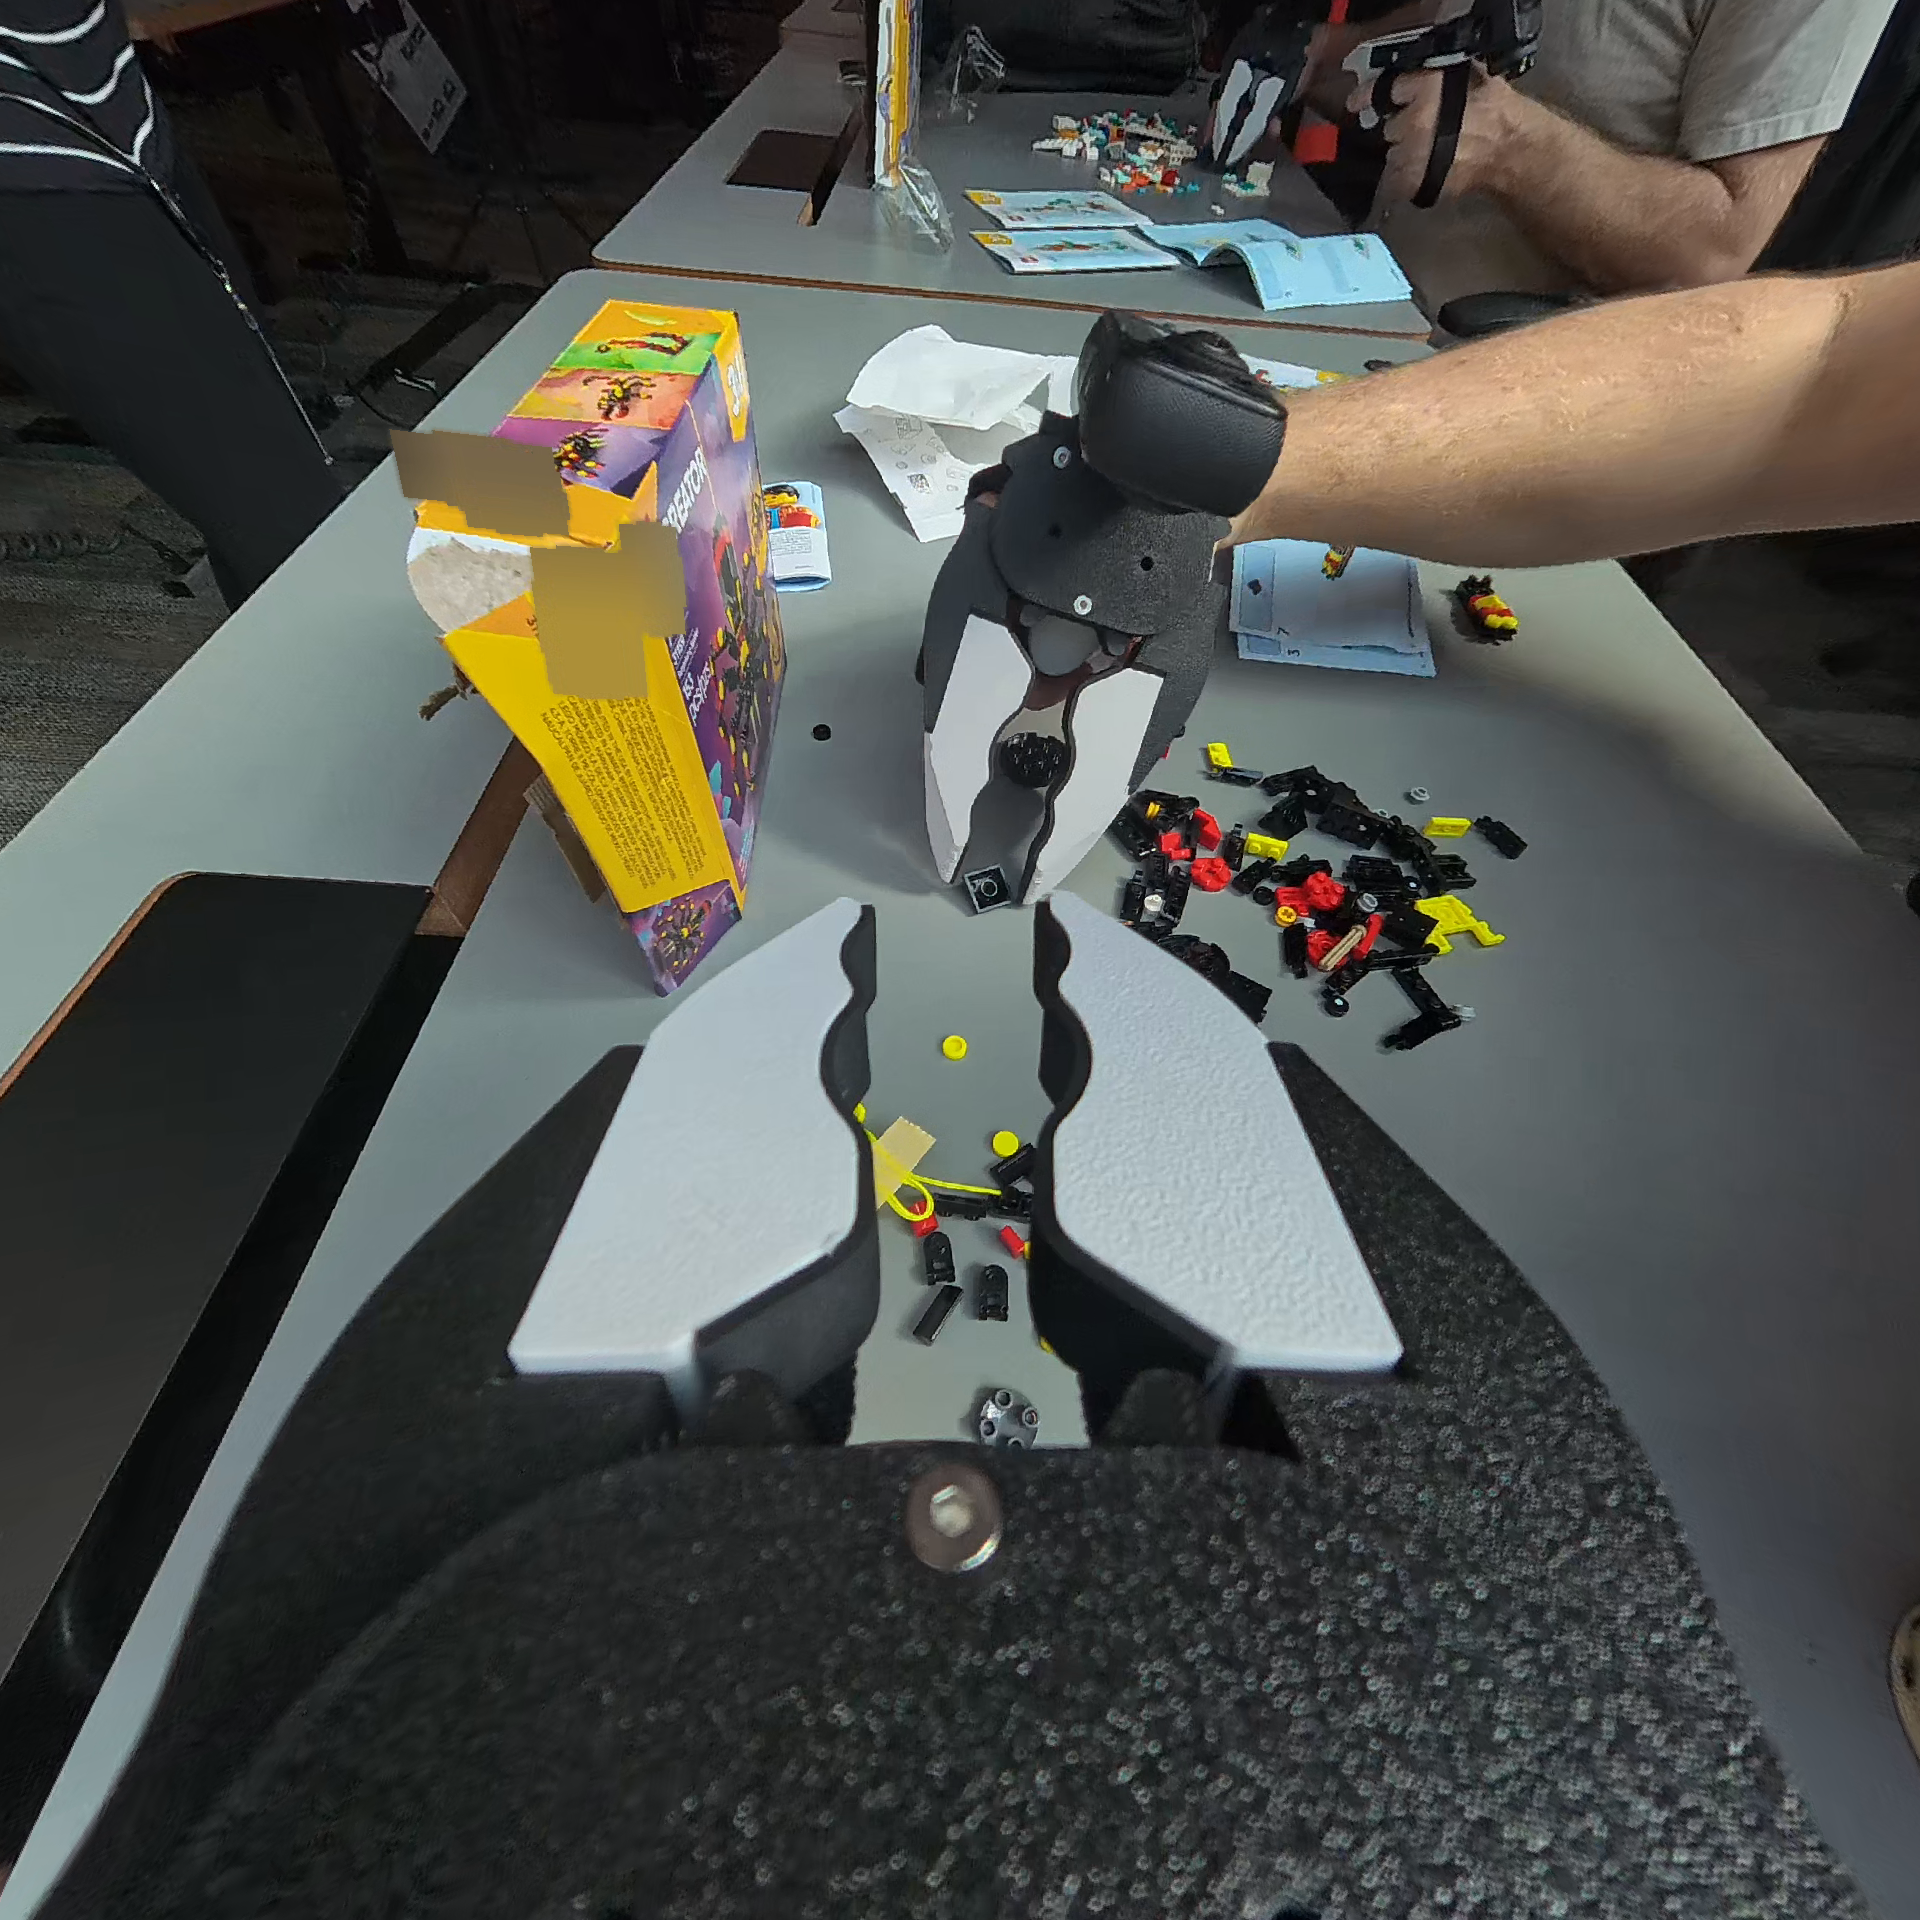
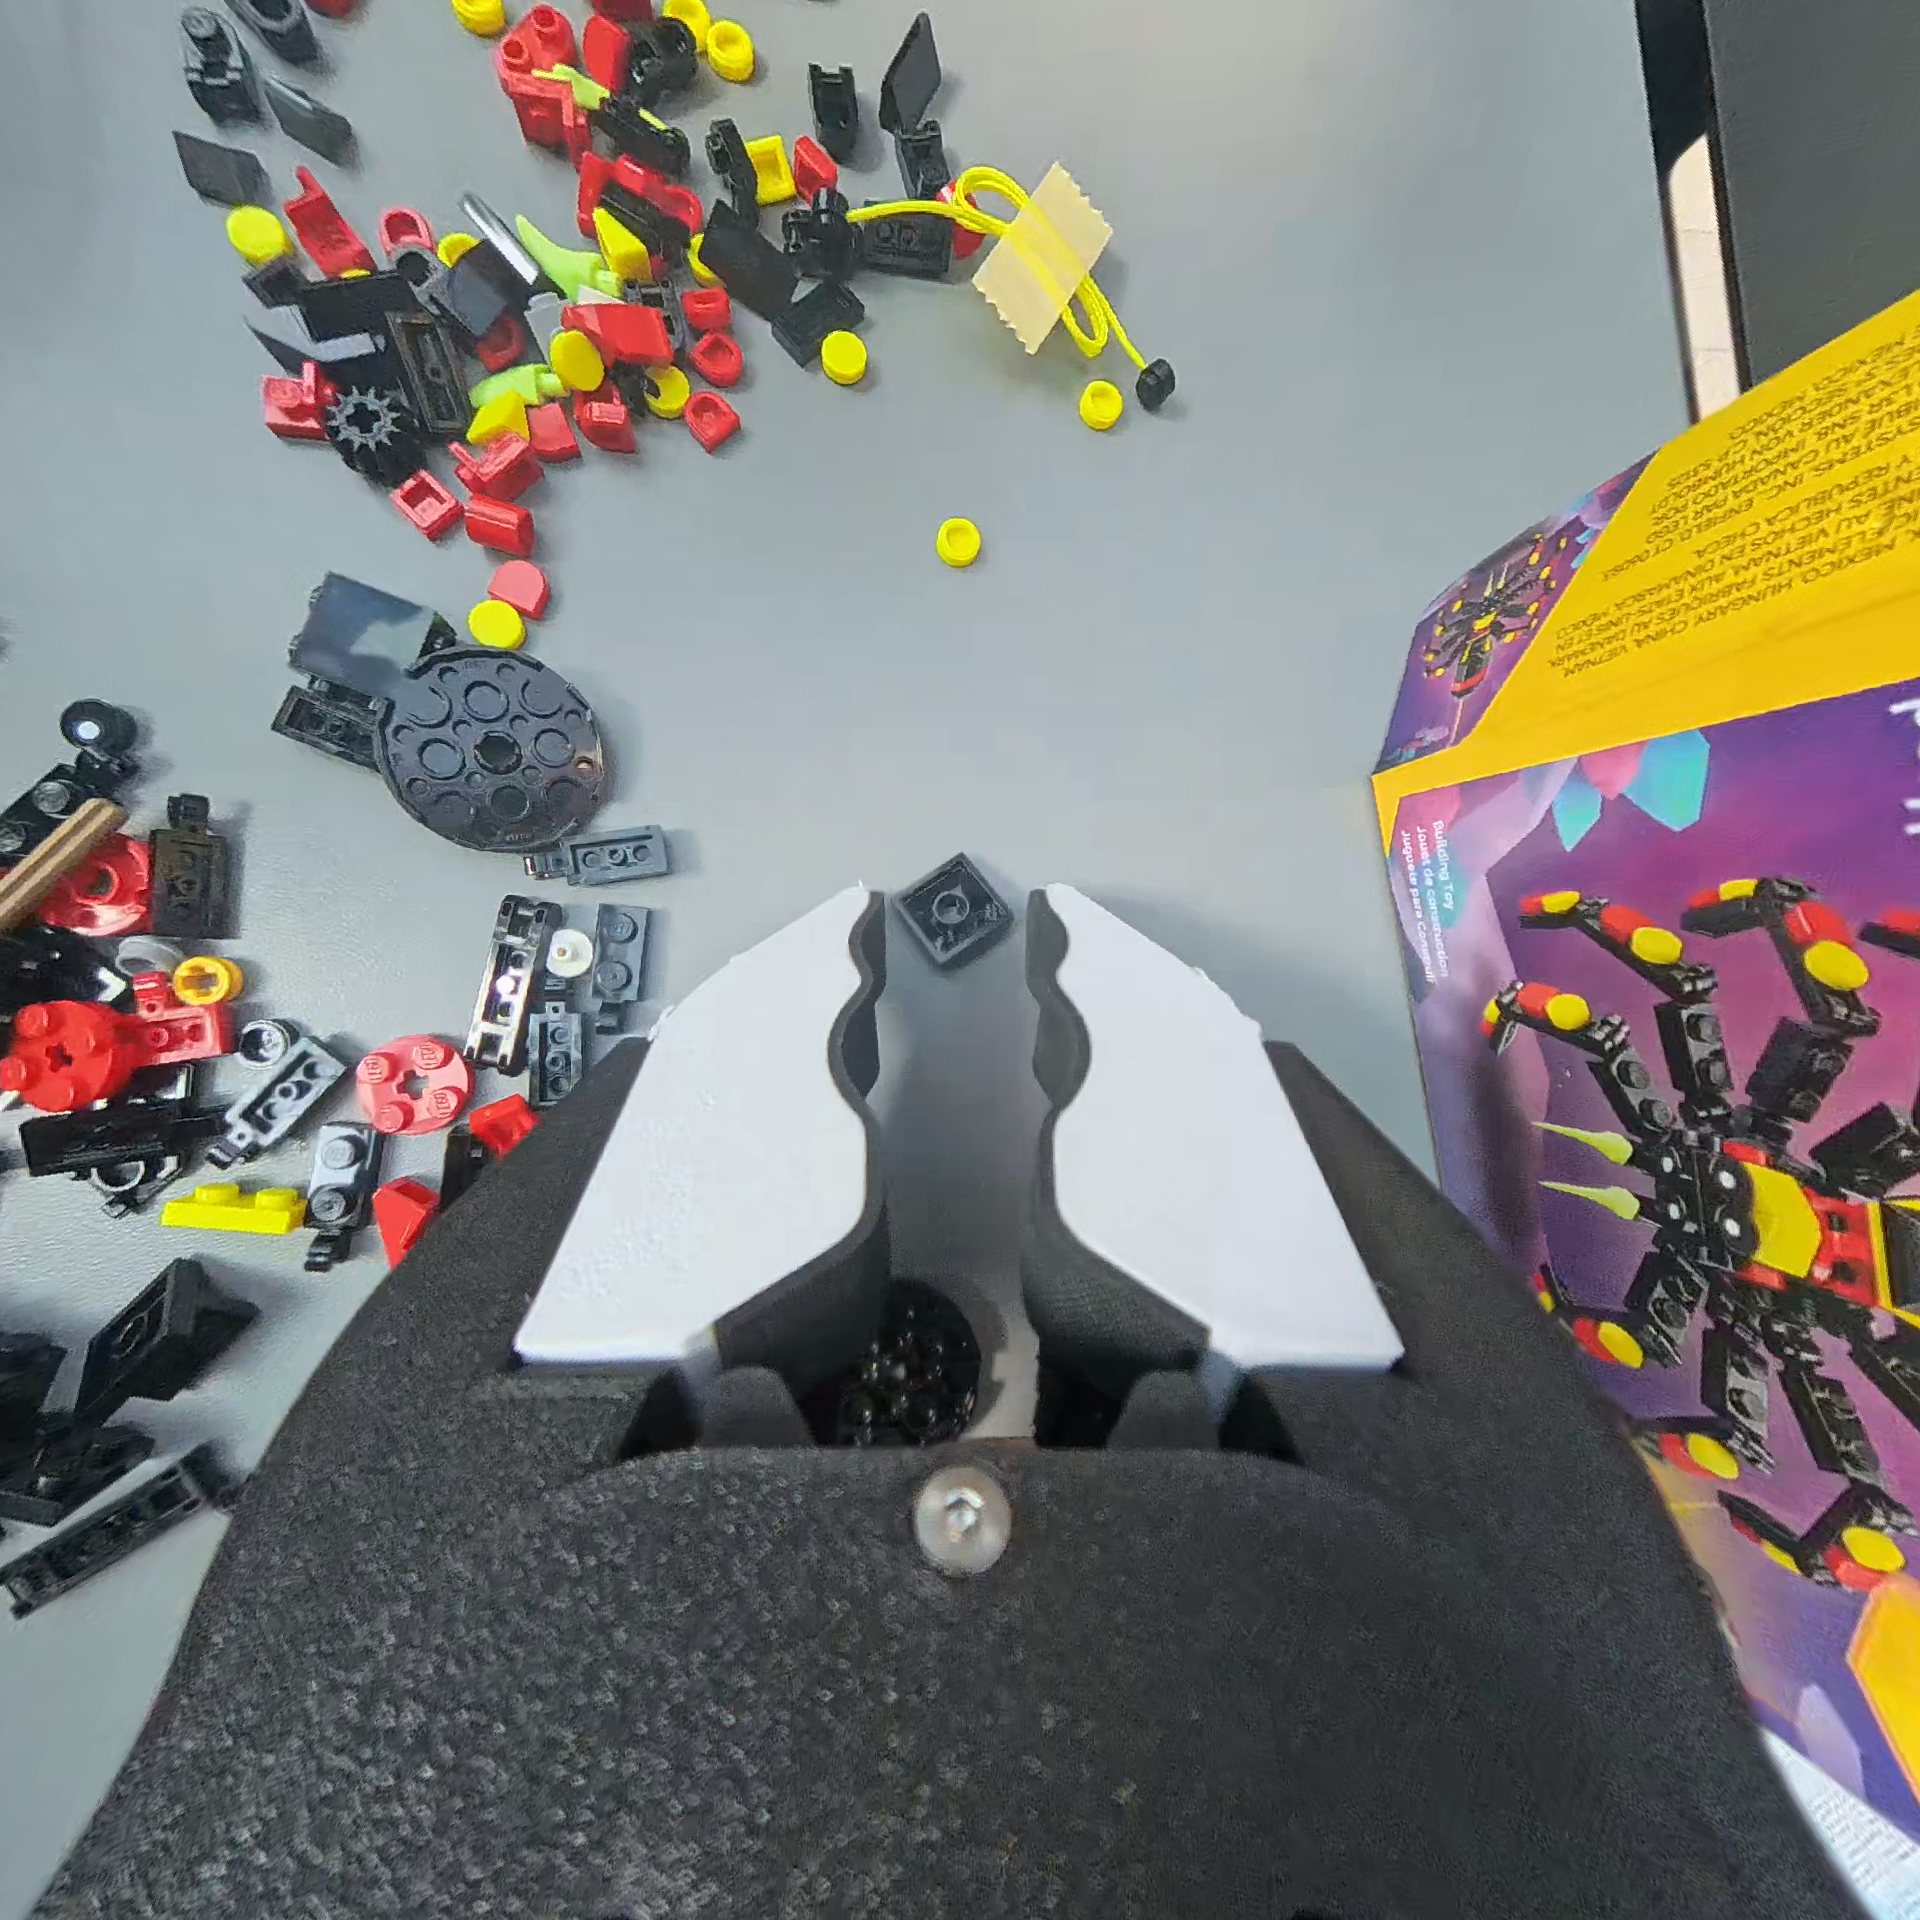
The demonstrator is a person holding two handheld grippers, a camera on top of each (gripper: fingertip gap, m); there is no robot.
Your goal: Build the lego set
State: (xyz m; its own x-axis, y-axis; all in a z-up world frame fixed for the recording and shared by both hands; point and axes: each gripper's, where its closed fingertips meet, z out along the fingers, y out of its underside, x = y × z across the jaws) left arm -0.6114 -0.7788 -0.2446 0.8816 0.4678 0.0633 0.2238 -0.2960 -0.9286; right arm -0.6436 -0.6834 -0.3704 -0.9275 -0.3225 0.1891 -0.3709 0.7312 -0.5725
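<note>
— What are the right tongs [image 2: 951,914] doing down there?

— They are hanging tip-down over the grey surface [image 2: 1143,675] with the jaws parted, and a small black square plate with one round stud [image 2: 951,912] is lying flat between the tips. I cannot tell whether the pads are touching it yet. Something round, black and studded [image 2: 914,1382] is also sitting deep in the throat of those tongs, wedged back near the hinge.

— And the left tongs [image 1: 954,920]?

— Released, carrying nothing, hovering low and pointing at the same little plate [image 1: 985,888]. A few black, red and yellow bits are lying on the surface between their fingers, untouched.

— So which step is this?

— Picking a part, I'd say. Nearly everything is loose: the heap of black, red and yellow bricks [image 1: 1320,883] is lying just beside the right tongs, a flat black round disc with holes [image 2: 490,750] is sitting near them, and the purple-and-yellow cardboard box [image 1: 644,644] is standing on the other side. I'd judge the build has barely begun.

— What does the next move need?

— Squeezing squarely on two opposite edges. The plate is thin and sitting turned cornerwise to the jaws, so it could skid or flip.
</note>
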